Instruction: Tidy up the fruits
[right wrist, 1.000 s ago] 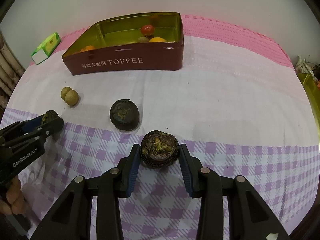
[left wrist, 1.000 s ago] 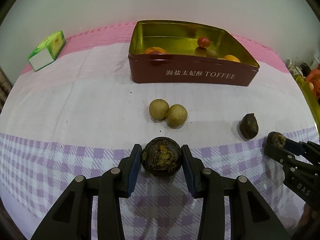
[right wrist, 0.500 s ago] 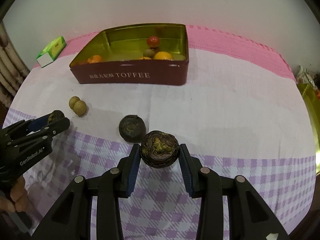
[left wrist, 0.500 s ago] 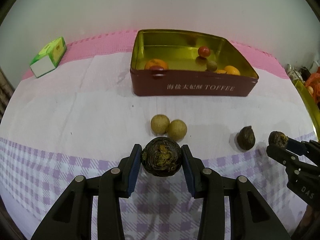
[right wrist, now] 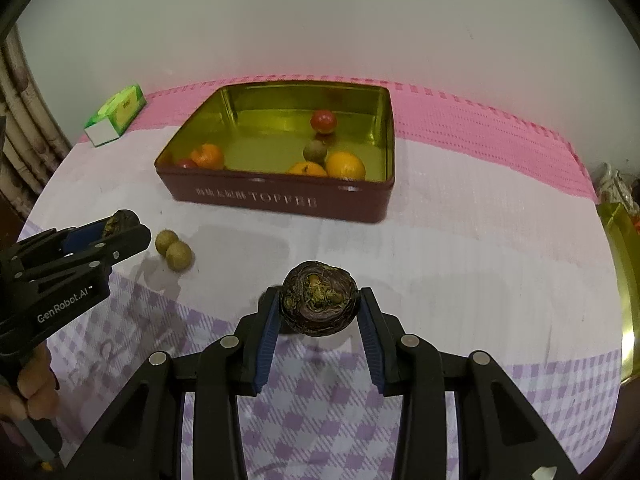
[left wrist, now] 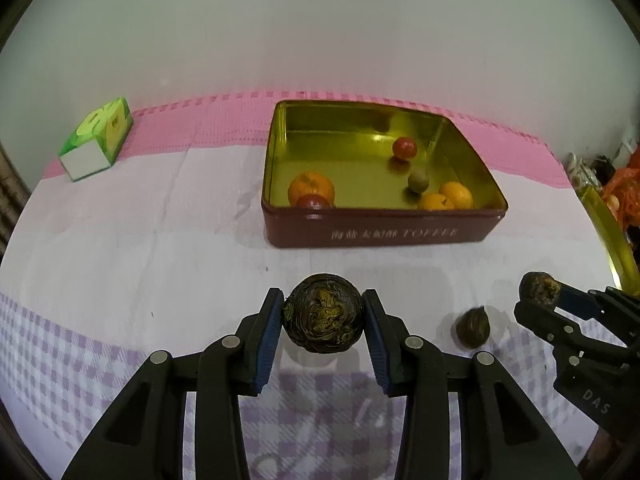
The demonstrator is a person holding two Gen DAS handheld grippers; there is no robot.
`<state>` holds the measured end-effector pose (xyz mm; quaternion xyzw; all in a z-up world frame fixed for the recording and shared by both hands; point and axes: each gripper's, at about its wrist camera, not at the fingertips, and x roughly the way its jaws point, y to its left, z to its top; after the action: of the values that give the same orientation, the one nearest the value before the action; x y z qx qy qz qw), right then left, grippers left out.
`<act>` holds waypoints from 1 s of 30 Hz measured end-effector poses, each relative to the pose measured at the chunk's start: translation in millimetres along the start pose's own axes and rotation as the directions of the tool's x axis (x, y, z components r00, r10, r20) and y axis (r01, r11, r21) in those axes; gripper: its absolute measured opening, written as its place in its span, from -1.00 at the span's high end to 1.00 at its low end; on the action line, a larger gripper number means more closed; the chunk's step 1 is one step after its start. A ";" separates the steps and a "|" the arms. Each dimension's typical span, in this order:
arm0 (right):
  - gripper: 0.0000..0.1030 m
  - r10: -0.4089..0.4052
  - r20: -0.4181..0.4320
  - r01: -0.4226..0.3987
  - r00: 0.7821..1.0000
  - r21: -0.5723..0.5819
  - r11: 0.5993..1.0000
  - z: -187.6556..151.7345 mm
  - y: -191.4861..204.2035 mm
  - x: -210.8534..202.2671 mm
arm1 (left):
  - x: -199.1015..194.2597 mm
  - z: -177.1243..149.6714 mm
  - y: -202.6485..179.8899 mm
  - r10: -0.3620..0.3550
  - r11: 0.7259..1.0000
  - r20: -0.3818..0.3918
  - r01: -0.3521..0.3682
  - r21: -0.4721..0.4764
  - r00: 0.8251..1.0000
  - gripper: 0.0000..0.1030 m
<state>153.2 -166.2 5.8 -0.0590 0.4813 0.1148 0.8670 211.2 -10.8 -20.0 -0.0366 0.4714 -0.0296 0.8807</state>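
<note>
My left gripper (left wrist: 323, 300) is shut on a dark wrinkled round fruit (left wrist: 323, 320), held above the cloth. My right gripper (right wrist: 320, 296) is shut on a second dark wrinkled fruit (right wrist: 318, 304), also off the cloth. Each gripper shows in the other's view: the right gripper (left wrist: 538, 300) at the right, the left gripper (right wrist: 128, 228) at the left. A third dark fruit (left wrist: 473, 326) lies on the cloth between them. Two tan longans (right wrist: 173, 249) lie to the left. The maroon toffee tin (left wrist: 380, 236) (right wrist: 280, 200) ahead holds oranges, red fruits and a longan.
A green tissue box (left wrist: 96, 140) (right wrist: 116, 114) stands at the far left near the wall. A gold tin lid (right wrist: 624, 280) lies at the right edge of the table. A hand (right wrist: 28, 388) grips the left gripper's handle. The checked cloth covers the table.
Both grippers have risen with their fruits, and more of the tin's inside shows. In the left wrist view the two longans have slipped out of sight behind the held fruit.
</note>
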 end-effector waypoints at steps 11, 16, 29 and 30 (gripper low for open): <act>0.31 0.014 0.024 -0.013 1.000 -0.014 1.000 31.8 0.9 4.9 | 3.6 30.9 9.8 0.015 1.000 0.030 -0.015 -0.021 0.999 0.21; 0.31 0.007 0.036 -0.006 0.999 -0.019 1.000 47.1 -1.9 9.3 | 10.4 39.3 11.8 0.016 1.000 0.031 -0.015 -0.024 0.999 0.20; 0.30 0.002 0.037 -0.001 0.999 -0.010 1.000 80.6 -7.8 38.3 | 39.3 71.9 8.1 0.012 1.000 0.018 -0.012 -0.017 1.000 0.20; 0.30 0.002 0.034 -0.001 0.999 -0.013 1.000 82.3 -7.3 41.6 | 42.1 73.3 7.6 0.012 1.000 0.014 -0.012 -0.018 1.000 0.20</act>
<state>243.9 -149.8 14.1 -0.0621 0.4658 0.1195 0.8746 295.7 -4.2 -15.0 -0.0421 0.4654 -0.0198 0.8839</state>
